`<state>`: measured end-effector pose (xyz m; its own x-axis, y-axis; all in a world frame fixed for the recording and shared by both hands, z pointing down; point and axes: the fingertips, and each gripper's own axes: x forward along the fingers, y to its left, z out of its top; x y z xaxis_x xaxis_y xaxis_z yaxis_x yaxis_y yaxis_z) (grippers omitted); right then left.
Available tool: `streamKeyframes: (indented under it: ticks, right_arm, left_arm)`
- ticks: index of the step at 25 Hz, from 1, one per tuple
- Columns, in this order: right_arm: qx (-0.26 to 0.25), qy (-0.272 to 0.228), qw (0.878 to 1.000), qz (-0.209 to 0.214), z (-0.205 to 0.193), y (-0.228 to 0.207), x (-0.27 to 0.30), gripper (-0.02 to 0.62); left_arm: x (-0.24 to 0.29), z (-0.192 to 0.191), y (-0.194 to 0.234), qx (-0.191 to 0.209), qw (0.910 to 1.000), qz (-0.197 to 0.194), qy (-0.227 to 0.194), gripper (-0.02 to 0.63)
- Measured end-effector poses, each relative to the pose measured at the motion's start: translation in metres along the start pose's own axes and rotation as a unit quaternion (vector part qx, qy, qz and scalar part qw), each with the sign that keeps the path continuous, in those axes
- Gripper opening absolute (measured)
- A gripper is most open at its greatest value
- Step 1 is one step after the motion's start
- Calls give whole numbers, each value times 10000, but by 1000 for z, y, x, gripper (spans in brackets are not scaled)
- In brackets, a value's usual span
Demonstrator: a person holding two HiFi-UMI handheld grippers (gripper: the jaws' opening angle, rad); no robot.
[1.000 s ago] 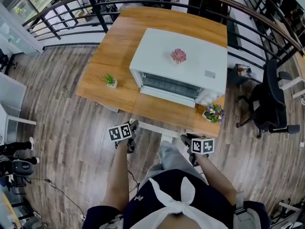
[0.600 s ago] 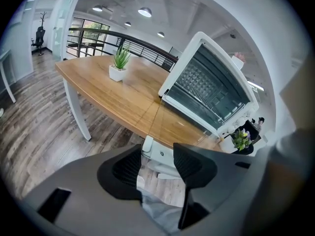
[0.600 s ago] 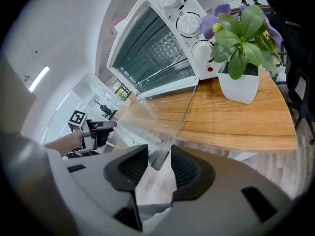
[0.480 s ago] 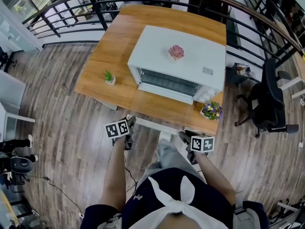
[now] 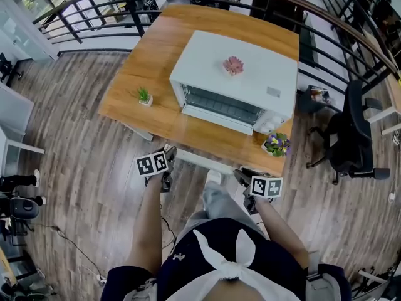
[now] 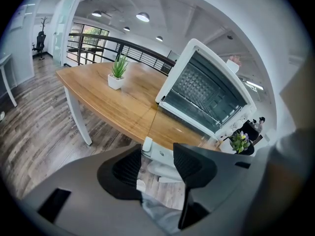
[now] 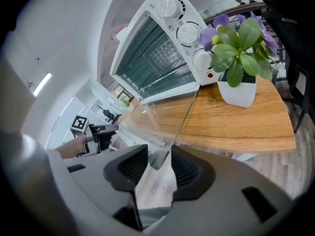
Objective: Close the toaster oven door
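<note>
Both fingers (image 6: 129,167) of the left gripper (image 5: 169,155) stand apart and released, and the left end of the white door handle (image 5: 203,161) shows in the gap between them; no pad is seen pressing on it. The fingers (image 7: 186,170) of the right gripper (image 7: 157,151) are likewise parted, more narrowly, with the handle's right end in the gap, and firm contact with either pad cannot be confirmed. In the head view the two grippers sit at lower centre of the frame, one at each end of the handle, each with its marker cube turned up to the camera and a bare forearm (image 5: 147,231) behind it. The glass door (image 5: 210,140) hangs open, lowered roughly level toward the person, with its handle just past the near edge of the wooden table (image 5: 150,61). The white toaster oven (image 5: 250,86) stands at upper centre of the frame on the table's right half, its wire rack exposed and three white dials (image 7: 189,33) at its right. A small pink plant (image 5: 233,65) rests on the oven's top. A green plant in a white pot (image 5: 145,96) stands left of the oven, well apart from it; a purple-flowered pot (image 5: 276,145) stands at the oven's near right corner. A black office chair (image 5: 351,130) occupies the right of the frame on the plank floor (image 5: 81,168).
</note>
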<state>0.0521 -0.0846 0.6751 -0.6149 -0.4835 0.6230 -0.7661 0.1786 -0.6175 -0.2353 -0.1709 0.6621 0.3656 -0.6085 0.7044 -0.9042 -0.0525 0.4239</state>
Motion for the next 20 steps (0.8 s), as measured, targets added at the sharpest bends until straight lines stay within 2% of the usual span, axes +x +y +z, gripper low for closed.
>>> streamKeyframes:
  ticks: [9,14,20]
  right_arm:
    - [74,-144,9998,127,9,4,-5,156]
    - [-204,-169,9996,-1,11,5,-9,164]
    - [-57,-377,9992,123,19,12,-15,164]
  left_arm:
    - [-5,9,-5,71,9999,33,-122,216]
    - [-9,13,-7,54,9997,51,-221,215]
    - [-14,21,-12,73,9994,55,-345,213]
